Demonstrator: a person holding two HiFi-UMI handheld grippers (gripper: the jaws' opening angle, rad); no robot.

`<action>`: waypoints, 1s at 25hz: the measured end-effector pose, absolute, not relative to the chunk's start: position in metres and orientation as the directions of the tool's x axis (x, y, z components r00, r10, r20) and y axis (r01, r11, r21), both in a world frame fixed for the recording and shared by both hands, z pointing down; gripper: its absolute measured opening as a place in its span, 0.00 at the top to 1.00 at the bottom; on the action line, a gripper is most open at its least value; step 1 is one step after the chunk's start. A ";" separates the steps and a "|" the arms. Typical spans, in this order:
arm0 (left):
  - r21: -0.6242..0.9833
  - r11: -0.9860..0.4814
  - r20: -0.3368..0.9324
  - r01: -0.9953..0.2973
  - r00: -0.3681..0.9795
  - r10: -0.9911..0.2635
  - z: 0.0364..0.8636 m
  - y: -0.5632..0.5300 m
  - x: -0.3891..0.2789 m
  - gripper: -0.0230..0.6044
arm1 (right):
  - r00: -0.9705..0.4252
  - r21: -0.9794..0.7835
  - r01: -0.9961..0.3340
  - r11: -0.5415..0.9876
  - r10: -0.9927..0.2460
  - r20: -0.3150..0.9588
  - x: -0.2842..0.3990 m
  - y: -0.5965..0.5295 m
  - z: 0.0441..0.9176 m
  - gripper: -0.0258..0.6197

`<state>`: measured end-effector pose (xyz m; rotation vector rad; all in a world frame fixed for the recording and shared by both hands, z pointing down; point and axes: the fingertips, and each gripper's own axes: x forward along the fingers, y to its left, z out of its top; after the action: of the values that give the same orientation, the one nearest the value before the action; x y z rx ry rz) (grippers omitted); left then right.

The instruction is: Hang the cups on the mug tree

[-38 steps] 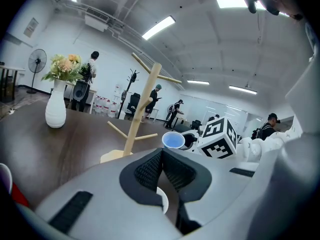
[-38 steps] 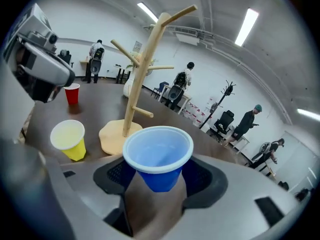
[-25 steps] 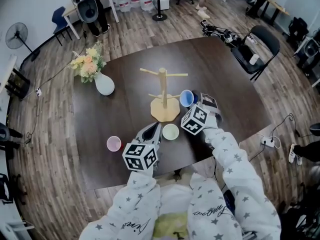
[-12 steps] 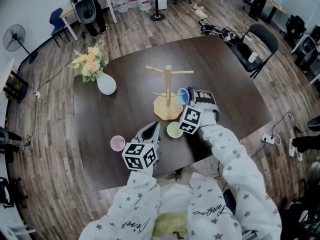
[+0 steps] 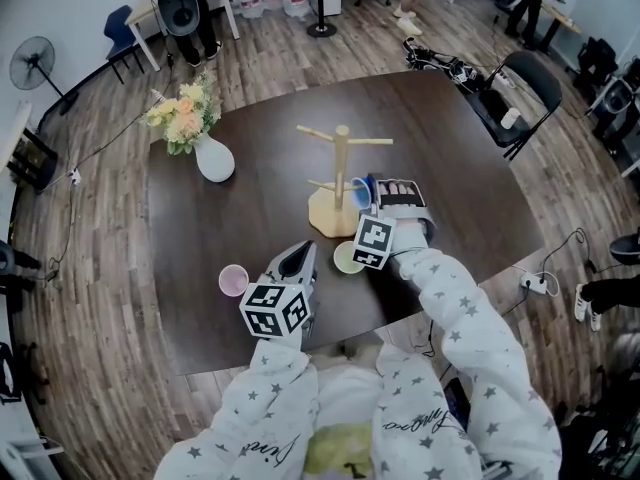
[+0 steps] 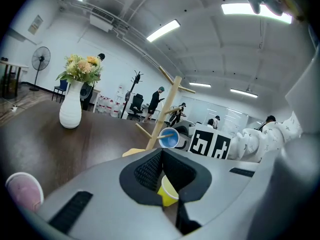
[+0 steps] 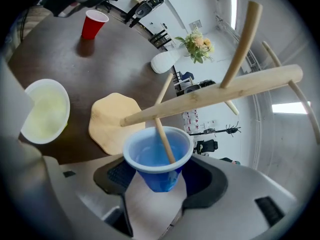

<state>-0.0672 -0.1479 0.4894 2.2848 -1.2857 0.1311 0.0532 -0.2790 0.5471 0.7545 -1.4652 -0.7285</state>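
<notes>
The wooden mug tree (image 5: 340,178) stands mid-table on its flat base (image 7: 114,121). My right gripper (image 5: 374,194) is shut on a blue cup (image 7: 157,159), tipped on its side with its mouth toward the tree. A lower peg (image 7: 164,140) reaches into the cup. A pale yellow cup (image 5: 348,258) stands upright on the table just in front of the base. A pink cup (image 5: 232,280) stands to the left. My left gripper (image 5: 303,255) hovers low between the two cups, shut and holding nothing. In the left gripper view the yellow cup (image 6: 167,191) shows through the hollow behind the tips.
A white vase with flowers (image 5: 212,158) stands at the table's far left. The dark table's near edge (image 5: 330,340) runs just below my grippers. A black chair (image 5: 520,88) and people stand beyond the table on the wooden floor.
My right gripper has rolled and shifted left toward the tree, so the blue cup now faces the trunk with a lower peg inside it. The left gripper has stayed put.
</notes>
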 end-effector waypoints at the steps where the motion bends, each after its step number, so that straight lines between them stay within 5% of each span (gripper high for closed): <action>1: 0.386 -0.413 0.324 -0.825 0.541 -0.776 0.490 -0.147 -0.069 0.92 | -0.017 0.811 -0.010 0.585 -0.811 0.584 0.049 -0.277 0.549 0.51; 11: 0.395 -0.347 0.324 -0.850 0.483 -0.813 0.487 -0.153 -0.070 0.92 | -0.084 0.819 0.079 0.568 -0.815 0.573 0.031 -0.279 0.550 0.50; 25: 0.396 -0.334 0.322 -0.855 0.470 -0.822 0.487 -0.144 -0.072 0.92 | -0.183 0.837 0.024 0.547 -0.821 0.541 0.016 -0.267 0.546 0.50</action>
<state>-0.0715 -0.1444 0.4871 2.2072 -1.3895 0.0861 0.0159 -0.2673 0.5463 0.6958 -1.5812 -0.8764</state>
